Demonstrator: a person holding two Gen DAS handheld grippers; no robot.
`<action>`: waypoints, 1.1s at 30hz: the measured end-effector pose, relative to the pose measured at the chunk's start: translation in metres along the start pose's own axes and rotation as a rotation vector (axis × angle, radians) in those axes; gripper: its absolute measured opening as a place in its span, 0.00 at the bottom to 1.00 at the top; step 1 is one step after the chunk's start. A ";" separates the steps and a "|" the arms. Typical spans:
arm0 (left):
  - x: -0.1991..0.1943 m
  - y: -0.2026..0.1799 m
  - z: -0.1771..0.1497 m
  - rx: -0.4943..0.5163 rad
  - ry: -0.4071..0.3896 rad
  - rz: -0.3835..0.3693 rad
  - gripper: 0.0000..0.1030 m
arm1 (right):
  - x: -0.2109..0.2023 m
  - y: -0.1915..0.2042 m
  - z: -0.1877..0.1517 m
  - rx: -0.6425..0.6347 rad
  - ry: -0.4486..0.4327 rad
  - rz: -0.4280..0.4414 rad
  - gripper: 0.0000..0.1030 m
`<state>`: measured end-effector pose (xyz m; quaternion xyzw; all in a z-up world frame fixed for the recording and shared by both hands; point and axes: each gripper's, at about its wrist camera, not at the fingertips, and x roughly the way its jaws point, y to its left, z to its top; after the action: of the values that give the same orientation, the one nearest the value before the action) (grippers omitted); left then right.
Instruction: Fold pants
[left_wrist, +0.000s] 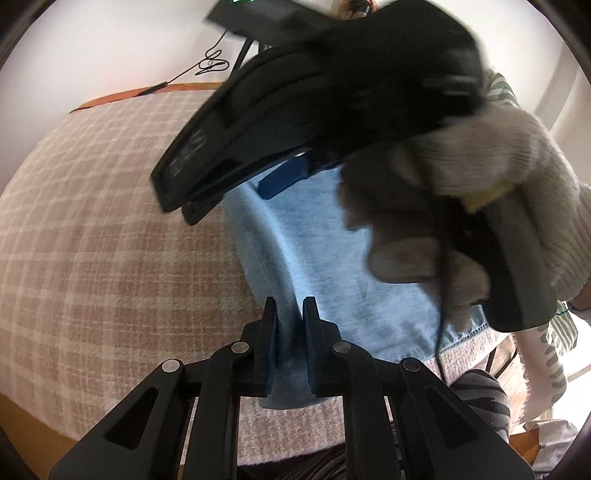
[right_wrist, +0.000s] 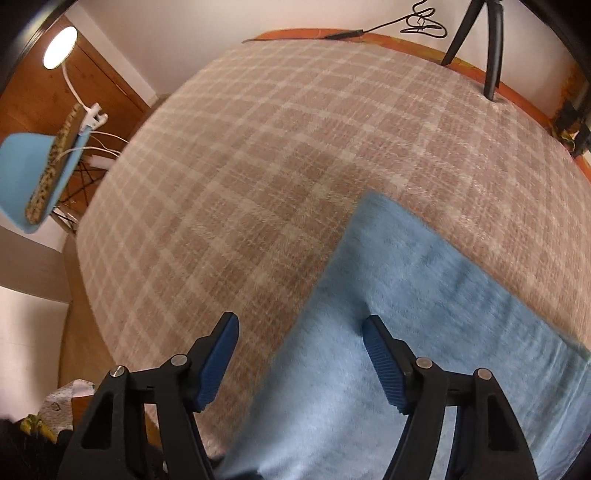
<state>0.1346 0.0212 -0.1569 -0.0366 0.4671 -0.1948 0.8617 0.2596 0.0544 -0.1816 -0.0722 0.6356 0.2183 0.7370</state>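
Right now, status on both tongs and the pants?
Left tongs shut on pants edge. Right tongs open, over the pants' corner. Pants flat on plaid cloth. Nothing in the way.

Each view is taken from just behind its own tongs, angled down and held close over the beige plaid-covered bed (left_wrist: 92, 221). The light blue denim pants (right_wrist: 424, 314) and plaid cover are shared by both views.

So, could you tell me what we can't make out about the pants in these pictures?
- Left wrist view: the far end of the pants is hidden behind the right gripper and gloved hand.
- Right wrist view: the pants run off the bottom and right edges; motion blur hides seams.
- Left gripper: the pinched fold's layer count is unclear.
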 end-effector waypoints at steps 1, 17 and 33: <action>-0.001 -0.001 -0.002 0.004 -0.001 0.001 0.11 | 0.004 0.002 0.003 -0.003 0.010 -0.019 0.70; -0.001 -0.004 -0.001 -0.011 -0.002 0.002 0.14 | 0.021 0.019 0.004 -0.103 0.041 -0.217 0.23; -0.005 -0.006 0.007 -0.050 0.010 -0.056 0.18 | -0.048 -0.043 -0.036 0.146 -0.124 0.030 0.04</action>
<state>0.1359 0.0170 -0.1479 -0.0701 0.4748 -0.2074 0.8524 0.2404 -0.0086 -0.1489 0.0050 0.6040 0.1864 0.7748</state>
